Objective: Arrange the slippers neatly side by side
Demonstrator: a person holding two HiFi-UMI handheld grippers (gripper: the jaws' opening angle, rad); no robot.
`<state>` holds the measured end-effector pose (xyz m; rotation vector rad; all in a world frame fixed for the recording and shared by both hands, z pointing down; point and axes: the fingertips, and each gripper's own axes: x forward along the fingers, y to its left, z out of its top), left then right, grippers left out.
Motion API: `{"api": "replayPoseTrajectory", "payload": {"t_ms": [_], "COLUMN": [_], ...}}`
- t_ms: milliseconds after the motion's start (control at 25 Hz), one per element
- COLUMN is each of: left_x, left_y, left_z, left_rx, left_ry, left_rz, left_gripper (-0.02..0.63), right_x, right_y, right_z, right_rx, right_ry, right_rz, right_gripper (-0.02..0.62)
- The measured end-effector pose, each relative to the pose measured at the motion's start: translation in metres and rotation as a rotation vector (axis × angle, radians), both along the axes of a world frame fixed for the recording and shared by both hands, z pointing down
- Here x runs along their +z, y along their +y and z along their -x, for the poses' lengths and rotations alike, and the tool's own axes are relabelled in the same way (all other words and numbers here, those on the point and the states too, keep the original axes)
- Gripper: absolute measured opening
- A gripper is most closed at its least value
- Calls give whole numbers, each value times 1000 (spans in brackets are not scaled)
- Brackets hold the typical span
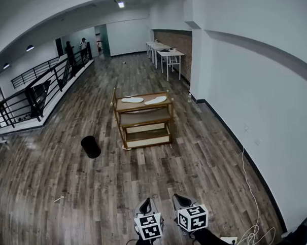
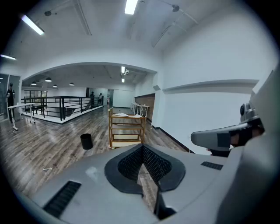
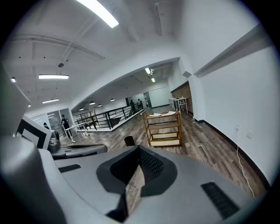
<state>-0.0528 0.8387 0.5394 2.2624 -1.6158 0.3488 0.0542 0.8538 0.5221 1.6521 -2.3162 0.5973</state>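
Observation:
Two white slippers lie on top of a wooden three-shelf cart (image 1: 143, 119) far ahead: the left slipper (image 1: 132, 100) and the right slipper (image 1: 156, 100), apart and angled toward each other. The cart (image 2: 126, 129) also shows small in the left gripper view, and the cart (image 3: 164, 127) in the right gripper view. My left gripper (image 1: 145, 205) and right gripper (image 1: 180, 199) are held low and close to me at the bottom of the head view, far from the cart. Both are shut with nothing between their jaws.
A black bin (image 1: 90, 146) stands on the wood floor left of the cart. A black railing (image 1: 35, 89) runs along the left. White tables (image 1: 163, 52) stand far back by the brick wall. A white cable (image 1: 250, 191) trails along the right wall. People stand far off.

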Motion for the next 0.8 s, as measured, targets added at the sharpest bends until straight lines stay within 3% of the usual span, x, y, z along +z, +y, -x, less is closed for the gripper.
{"api": "replayPoseTrajectory", "payload": {"t_ms": [240,480,800], "left_x": [-13,-21,-36], "left_y": [-10,-17,-22], "left_z": [-5,3,1], "left_rx": [39,7,25], "left_ry": [-5,15,30], "left_rz": [-21,-22,-50], "left_gripper": [0,0,0], "right_x": [-10,-14,-24], "right_y": [-9,-15,-17], "right_z": [-4,-4,0], "right_rx": [4,3,-16], "right_ry": [1,9,15], "right_rz": [-21,-29,-49], "right_gripper": [-2,-2,-2]}}
